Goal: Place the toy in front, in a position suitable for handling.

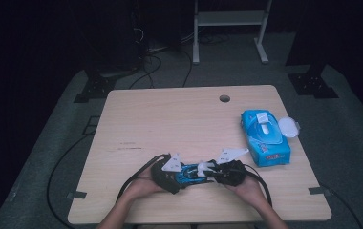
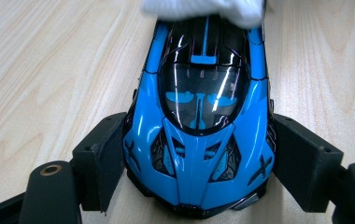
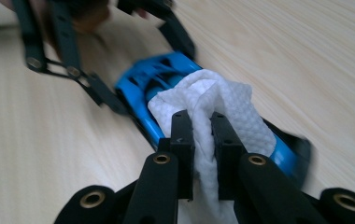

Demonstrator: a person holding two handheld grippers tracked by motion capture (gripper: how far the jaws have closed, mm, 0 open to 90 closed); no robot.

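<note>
The blue toy car (image 2: 199, 116) sits on the desk (image 1: 170, 119) near its front edge, clamped at its sides by the left hand-held gripper (image 2: 199, 163). The right hand-held gripper (image 3: 202, 140), pinching a white wipe (image 3: 213, 102), rubs the car's roof; wiping seems midway, the sides are probably left

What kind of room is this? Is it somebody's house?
Probably not a house: more likely a lab or workroom. A bare wooden table stands on grey carpet, cables trail across the dark floor, and a metal stand sits behind.
</note>
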